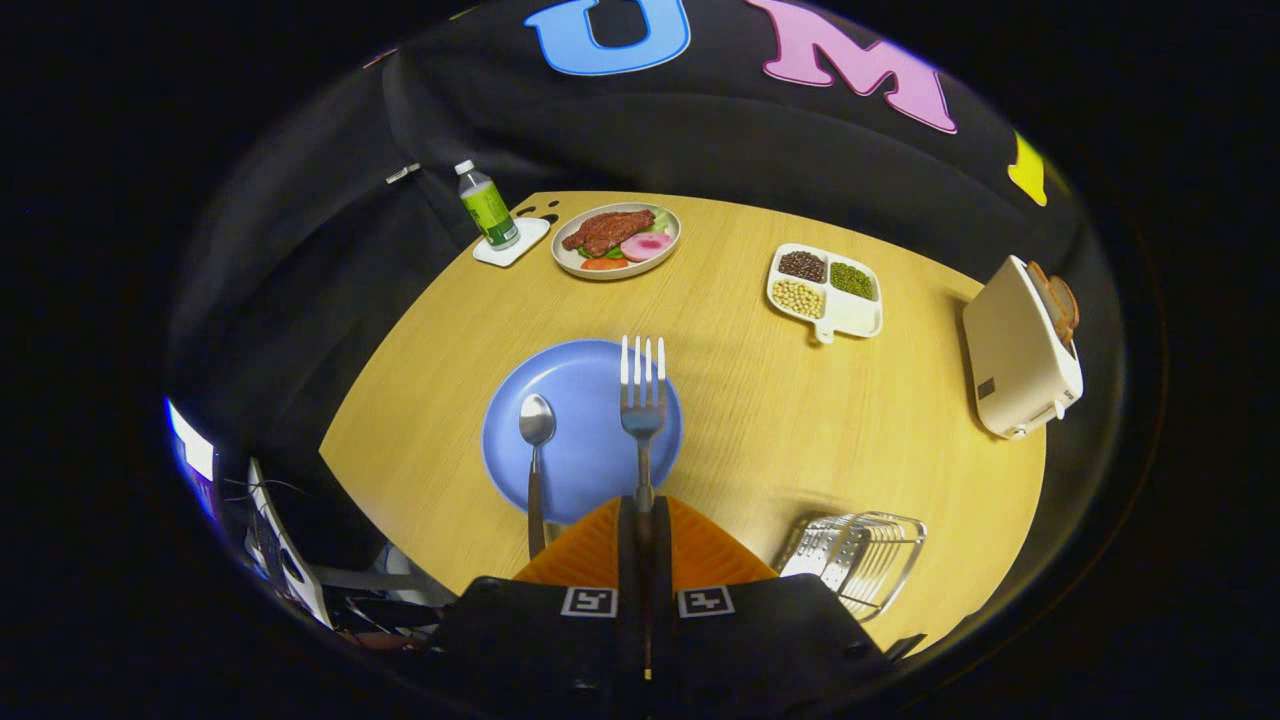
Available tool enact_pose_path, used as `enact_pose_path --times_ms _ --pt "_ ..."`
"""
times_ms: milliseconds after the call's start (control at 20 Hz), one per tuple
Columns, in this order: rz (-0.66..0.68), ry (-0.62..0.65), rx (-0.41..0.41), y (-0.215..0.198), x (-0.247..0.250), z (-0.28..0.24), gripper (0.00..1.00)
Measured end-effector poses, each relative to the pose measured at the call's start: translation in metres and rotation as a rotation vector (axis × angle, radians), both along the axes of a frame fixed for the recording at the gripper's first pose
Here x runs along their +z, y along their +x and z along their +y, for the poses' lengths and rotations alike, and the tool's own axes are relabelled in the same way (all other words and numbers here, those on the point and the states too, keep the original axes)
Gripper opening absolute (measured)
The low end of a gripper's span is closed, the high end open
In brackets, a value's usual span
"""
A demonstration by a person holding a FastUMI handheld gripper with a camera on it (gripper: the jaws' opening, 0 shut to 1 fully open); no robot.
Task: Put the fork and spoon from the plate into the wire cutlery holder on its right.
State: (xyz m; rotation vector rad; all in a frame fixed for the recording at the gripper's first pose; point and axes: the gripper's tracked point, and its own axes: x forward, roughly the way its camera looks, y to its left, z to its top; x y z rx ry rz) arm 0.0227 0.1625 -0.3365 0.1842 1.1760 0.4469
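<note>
The blue plate point(575, 440) lies mid-table and serves as the landmark. On its left half rests the spoon point(535, 455), bowl on the plate, handle running off the near rim. Right of the plate, near the table's front edge, stands the wire holder point(860, 555); nothing can be seen in it. Beyond the plate, a dish point(617, 240) holds meat, a pink slice and vegetables; left of that dish a bottle point(487, 206) stands on a white coaster point(511, 243). Beyond and right of the plate, a divided tray point(826, 290) holds beans in three compartments. Far right stands a toaster point(1020, 350).

The gripper point(643, 520) is clenched, its orange fingers point(590, 550) pressed together on the handle of the fork point(642, 400), whose tines point away above the plate's right side.
</note>
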Motion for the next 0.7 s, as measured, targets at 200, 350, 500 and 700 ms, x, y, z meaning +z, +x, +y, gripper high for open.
enact_pose_path --times_ms 200,350,500,700 --pt "0.026 -0.051 0.015 -0.013 0.010 -0.061 0.07" --pt "0.145 -0.060 0.053 -0.040 0.007 -0.094 0.07" --pt "0.223 -0.110 0.079 -0.055 -0.002 -0.124 0.07" --pt "0.351 -0.168 0.140 -0.078 -0.015 -0.145 0.07"
